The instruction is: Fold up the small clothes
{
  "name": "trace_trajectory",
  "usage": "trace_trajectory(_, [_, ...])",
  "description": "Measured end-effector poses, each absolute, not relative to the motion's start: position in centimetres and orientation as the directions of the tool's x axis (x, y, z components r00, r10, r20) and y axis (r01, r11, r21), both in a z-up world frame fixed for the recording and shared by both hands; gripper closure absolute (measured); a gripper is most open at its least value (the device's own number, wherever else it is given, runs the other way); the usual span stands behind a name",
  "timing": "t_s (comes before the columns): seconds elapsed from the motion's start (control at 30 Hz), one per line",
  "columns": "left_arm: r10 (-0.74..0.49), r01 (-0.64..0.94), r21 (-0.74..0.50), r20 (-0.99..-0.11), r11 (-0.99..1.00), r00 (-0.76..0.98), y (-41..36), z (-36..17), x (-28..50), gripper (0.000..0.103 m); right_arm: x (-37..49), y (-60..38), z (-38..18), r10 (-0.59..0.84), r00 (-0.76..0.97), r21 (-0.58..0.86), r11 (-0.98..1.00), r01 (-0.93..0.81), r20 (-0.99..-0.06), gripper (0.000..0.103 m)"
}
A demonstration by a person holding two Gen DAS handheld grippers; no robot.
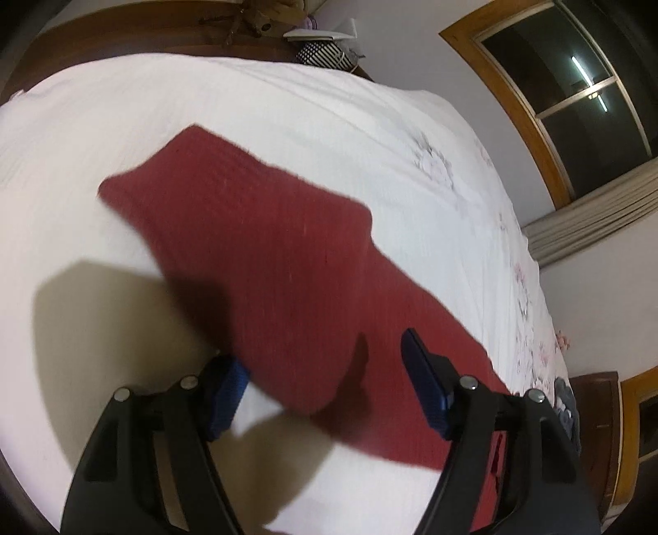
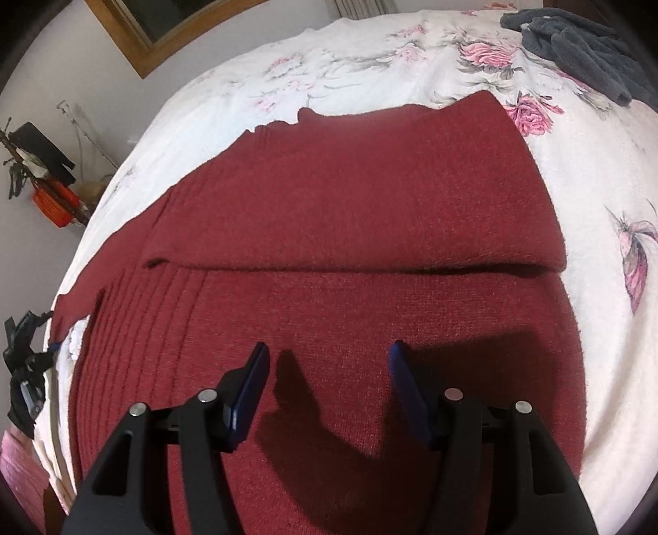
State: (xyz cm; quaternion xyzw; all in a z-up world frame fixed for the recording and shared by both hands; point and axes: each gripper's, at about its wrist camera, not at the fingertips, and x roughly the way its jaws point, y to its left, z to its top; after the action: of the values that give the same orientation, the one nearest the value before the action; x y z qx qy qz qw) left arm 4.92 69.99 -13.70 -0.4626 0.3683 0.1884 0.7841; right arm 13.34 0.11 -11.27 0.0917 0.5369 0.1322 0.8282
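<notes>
A dark red knitted sweater [image 2: 349, 214] lies spread on a white flowered bedspread [image 2: 596, 173]. In the right wrist view its far part is folded over, and the fold's edge runs across the middle. My right gripper [image 2: 329, 354] hovers open over the near ribbed part, with nothing between its blue pads. In the left wrist view a long red part of the sweater [image 1: 263, 251] stretches diagonally across the bed. My left gripper [image 1: 325, 362] is open above the sweater's near end, holding nothing.
A dark grey garment [image 2: 584, 45] lies bunched on the bed at the far right. A wooden-framed window [image 1: 575, 94] and a curtain [image 1: 596, 214] stand beyond the bed. A wooden headboard [image 1: 135, 29] carries clutter. An orange basket [image 2: 53, 205] sits by the wall.
</notes>
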Motion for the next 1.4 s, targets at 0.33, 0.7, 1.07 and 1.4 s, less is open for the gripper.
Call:
trace_trajectory(0.33, [-0.024, -0.629, -0.566, -0.753, 0.533, 0.657, 71.5, -12.8, 5.1, 0.082, 13.4, 0.2, -12.4, 0.311, 0.395, 0.282, 0.950, -0.130, -0.864, 0.041])
trace_trajectory(0.7, [-0.076, -0.446, -0.557, -0.679, 0.701, 0.730, 64.5, -6.1, 7.9, 0.093, 13.3, 0.0, -12.5, 0.318, 0.397, 0.289, 0.948, -0.132, -0.861, 0.041])
trace_trajectory(1.07, [-0.303, -0.162, -0.598, -0.598, 0.785, 0.742, 49.3, -3.2, 13.8, 0.093, 13.1, -0.3, -12.5, 0.335, 0.402, 0.305, 0.942, -0.140, -0.852, 0.041])
trace_trajectory(1.4, [-0.432, -0.163, -0.628, -0.677, 0.761, 0.596, 42.3, -10.8, 16.0, 0.092, 13.1, -0.4, -12.7, 0.349, 0.400, 0.312, 0.937, -0.156, -0.848, 0.041])
